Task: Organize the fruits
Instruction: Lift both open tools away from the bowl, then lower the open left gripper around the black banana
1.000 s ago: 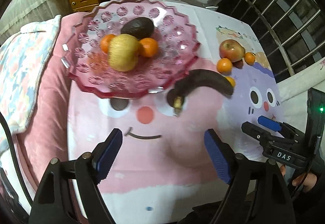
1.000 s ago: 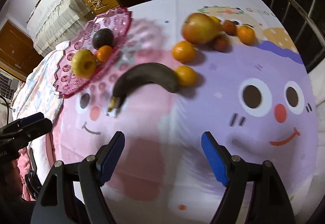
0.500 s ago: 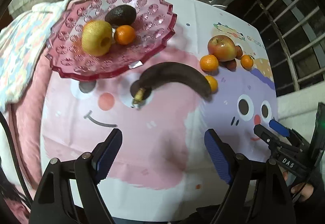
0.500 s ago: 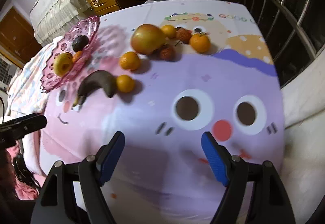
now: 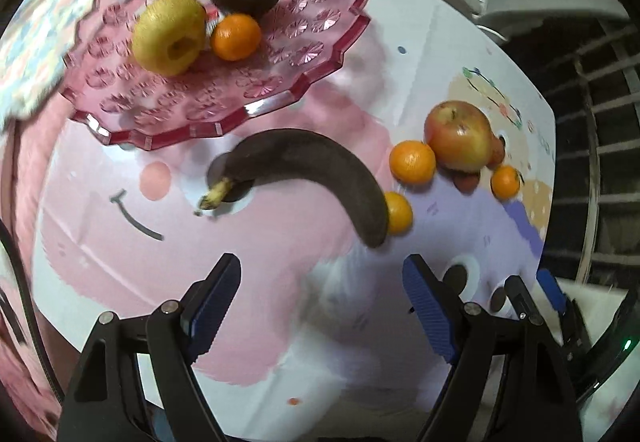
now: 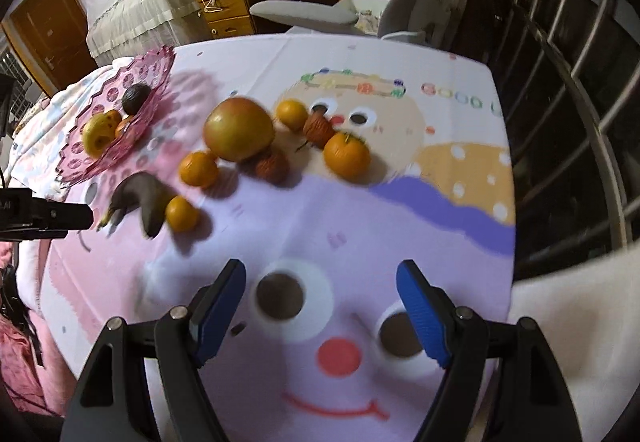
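Both views have swung across the surface [image 6: 460, 53]. Left tongs [image 5: 322, 302] and right tongs [image 6: 320, 306] gape empty. Blackened banana [image 5: 320, 169], oranges and apple [image 6: 239, 128] await; three fruits already sit in the pink plate [image 5: 304, 81].

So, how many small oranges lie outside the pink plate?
4 oranges: one at the banana end, one left of the apple, one behind it, one right of it.

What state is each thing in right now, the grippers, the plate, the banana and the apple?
Left gripper: open, empty.
Right gripper: open, empty.
Plate: upright, holding three fruits.
Banana: blackened, lying on the cloth, off the plate.
Apple: on the cloth, among oranges.
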Demonstrator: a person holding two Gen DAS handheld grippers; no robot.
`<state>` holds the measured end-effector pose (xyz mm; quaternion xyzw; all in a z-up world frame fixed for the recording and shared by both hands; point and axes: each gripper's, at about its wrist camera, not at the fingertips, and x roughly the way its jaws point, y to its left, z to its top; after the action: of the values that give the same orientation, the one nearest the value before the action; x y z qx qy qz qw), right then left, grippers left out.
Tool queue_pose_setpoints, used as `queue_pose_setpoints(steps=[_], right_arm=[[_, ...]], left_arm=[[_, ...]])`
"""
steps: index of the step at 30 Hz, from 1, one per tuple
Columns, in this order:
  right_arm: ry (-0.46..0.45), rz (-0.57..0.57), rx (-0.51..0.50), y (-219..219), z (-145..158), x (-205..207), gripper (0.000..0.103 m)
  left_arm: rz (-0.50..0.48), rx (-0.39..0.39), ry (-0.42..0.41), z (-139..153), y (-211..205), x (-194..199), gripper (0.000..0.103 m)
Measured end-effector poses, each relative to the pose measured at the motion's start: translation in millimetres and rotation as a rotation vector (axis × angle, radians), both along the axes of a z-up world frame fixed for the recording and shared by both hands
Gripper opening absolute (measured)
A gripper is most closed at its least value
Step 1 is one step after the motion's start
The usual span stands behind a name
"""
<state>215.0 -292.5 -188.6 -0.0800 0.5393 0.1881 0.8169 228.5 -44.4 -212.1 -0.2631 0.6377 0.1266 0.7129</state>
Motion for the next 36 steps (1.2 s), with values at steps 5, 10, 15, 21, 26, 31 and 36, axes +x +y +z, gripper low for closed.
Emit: queue_pose_setpoints(steps=[5, 10, 15, 21, 26, 31, 36], right_arm=[[-0.060, 0.002, -0.006, -5, -8, 24, 0.078], [-0.110, 0.012, 0.001, -5, -21, 43, 0.078], [-0.146, 0.029, 0.015, -1, -35, 56, 0.078], [-0.166, 0.073, -0.004, 10, -46, 63, 0.078], [-0.170, 0.090, -0.025, 15, -53, 67, 0.070], [-0.169, 0.090, -0.029, 17, -57, 73, 0.062], [-0.169, 0.093, -0.027, 18, -58, 77, 0.057]], left_arm=[[0.115, -0.048, 0.040, -14, 4, 24, 0.082], [0.198, -0.025, 0.062, -27, 10, 45, 0.082], [0.271, 0.003, 0.090, -46, 18, 57, 0.077], [0.336, 0.012, 0.105, -64, 26, 70, 0.072], [0.371, 0.037, 0.113, -69, 28, 78, 0.072], [0.395, 0.086, 0.136, -72, 18, 85, 0.071], [0.451, 0.071, 0.165, -77, 13, 85, 0.054]])
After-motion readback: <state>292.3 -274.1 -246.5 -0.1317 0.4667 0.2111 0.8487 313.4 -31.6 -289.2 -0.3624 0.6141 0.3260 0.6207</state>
